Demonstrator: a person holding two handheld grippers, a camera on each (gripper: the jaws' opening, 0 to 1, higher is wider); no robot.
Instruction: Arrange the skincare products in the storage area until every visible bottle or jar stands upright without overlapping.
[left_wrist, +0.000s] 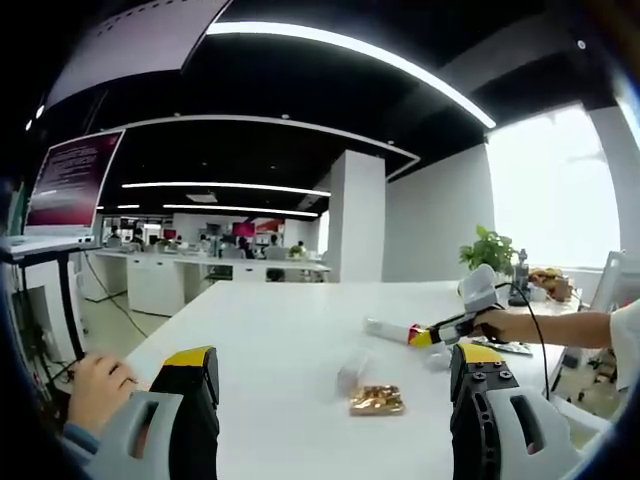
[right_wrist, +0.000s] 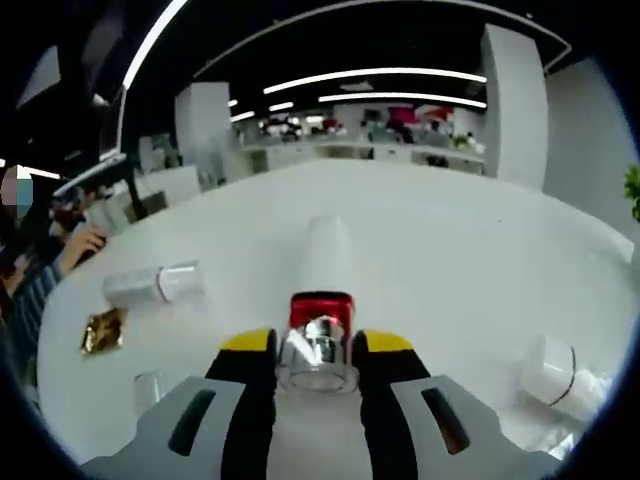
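Left gripper view: left gripper (left_wrist: 335, 385) held low over the white table (left_wrist: 270, 330), jaws wide apart, nothing between them. Ahead of it a clear bottle (left_wrist: 352, 372) lies on its side, with a gold packet (left_wrist: 377, 400) just beside it. A hand (left_wrist: 97, 390) rests at the table's near left edge. Further right, the right gripper (left_wrist: 428, 336) grips a white tube (left_wrist: 388, 328) by its red cap end; the tube lies flat on the table.

Right gripper view: right gripper (right_wrist: 316, 352), jaws narrowed onto the tube's (right_wrist: 325, 255) clear cap, red band just above the pads. Tube body points away along the table (right_wrist: 440, 240). To the left, the clear bottle (right_wrist: 155, 284) lies on its side, gold packet (right_wrist: 103, 330) near it. A clear jar (right_wrist: 155, 385) sits beside the left jaw. At right, a white bottle (right_wrist: 560, 375) with a dark ring lies tipped over, well apart from the tube.
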